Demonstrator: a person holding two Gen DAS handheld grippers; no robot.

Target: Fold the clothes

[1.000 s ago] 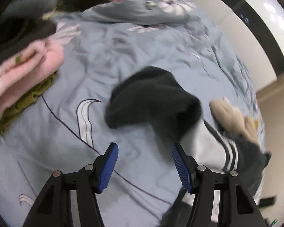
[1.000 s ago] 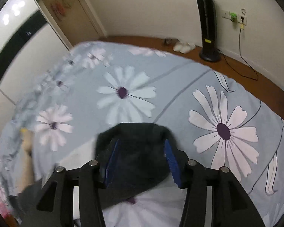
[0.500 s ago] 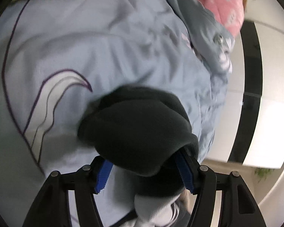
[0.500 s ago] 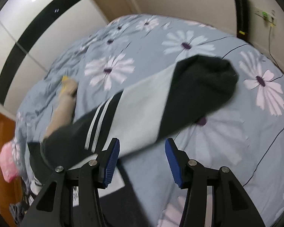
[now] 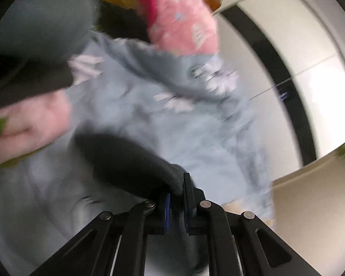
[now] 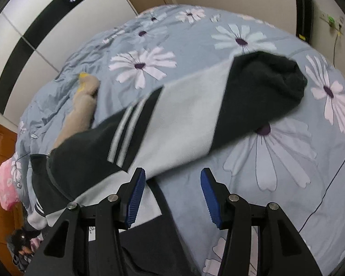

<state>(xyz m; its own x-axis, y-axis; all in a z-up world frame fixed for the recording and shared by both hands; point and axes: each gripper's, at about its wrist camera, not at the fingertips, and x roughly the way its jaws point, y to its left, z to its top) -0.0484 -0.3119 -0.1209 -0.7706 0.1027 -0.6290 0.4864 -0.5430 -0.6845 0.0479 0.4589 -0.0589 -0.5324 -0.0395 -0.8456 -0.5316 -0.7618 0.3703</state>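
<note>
Two tools work one dark-and-grey jacket (image 6: pixel 172 119) spread on the bed (image 6: pixel 287 172): the left tool (image 5: pixel 177 204) pinches its dark cuff (image 5: pixel 135 163), the right tool (image 6: pixel 172 193) hovers open above the hem. Best to keep the cuff taut and lay the sleeve flat across the body.

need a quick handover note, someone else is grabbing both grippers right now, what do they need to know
Left gripper: shut on dark fabric of the jacket, which bunches out ahead of its pads over the blue floral bedspread.
Right gripper: open, holding nothing, hanging over the near edge of the grey panel.
Jacket: dark and grey with white stripes, one sleeve stretched out across the bedspread, dark cuff at the far end.
Other clothes: a pink, dark and green stack lies left of the left gripper.
Done: one grip taken.
Left: no fold shows yet; likely bring the sleeve in over the body, then fold the rest.
</note>
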